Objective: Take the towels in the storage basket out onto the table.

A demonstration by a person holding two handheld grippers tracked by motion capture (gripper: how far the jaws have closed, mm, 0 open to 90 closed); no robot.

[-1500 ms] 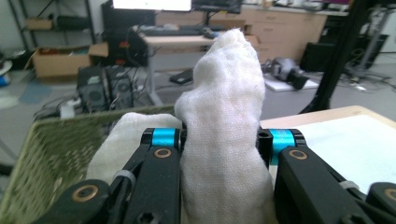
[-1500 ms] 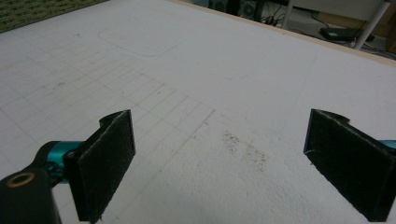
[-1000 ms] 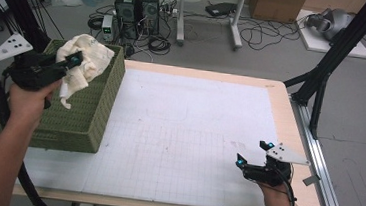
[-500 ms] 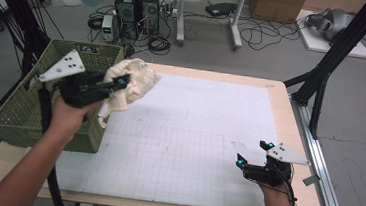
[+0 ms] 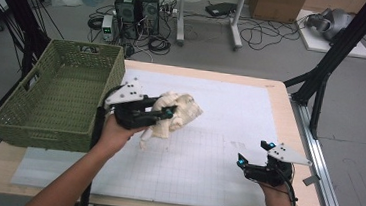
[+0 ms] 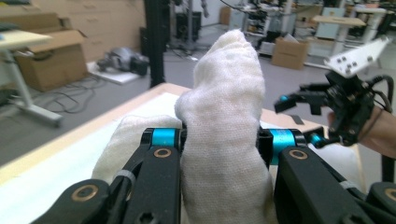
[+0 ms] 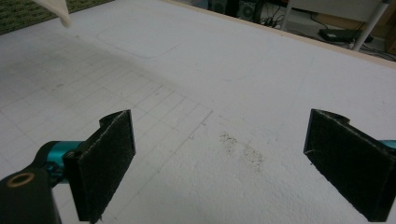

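Note:
A crumpled cream cloth (image 5: 180,112) hangs above the white grid mat, just right of the green woven basket (image 5: 56,97). My left gripper (image 5: 167,114) is shut on the cloth; in the left gripper view the cloth (image 6: 224,135) bulges up between the two black jaws. My right gripper (image 5: 240,160) rests low over the mat near the table's front right, open with nothing between its pads (image 7: 109,158). A corner of the cloth (image 7: 56,10) dangles at the top left of the right gripper view.
The white grid mat (image 5: 206,155) covers most of the wooden table (image 5: 288,142). The basket stands at the table's left edge. Computer towers (image 5: 137,3), cables and black frame legs (image 5: 324,70) are on the floor beyond.
My left gripper has carried the cloth out of the basket and rightward over the mat. The right gripper has stayed in place, open.

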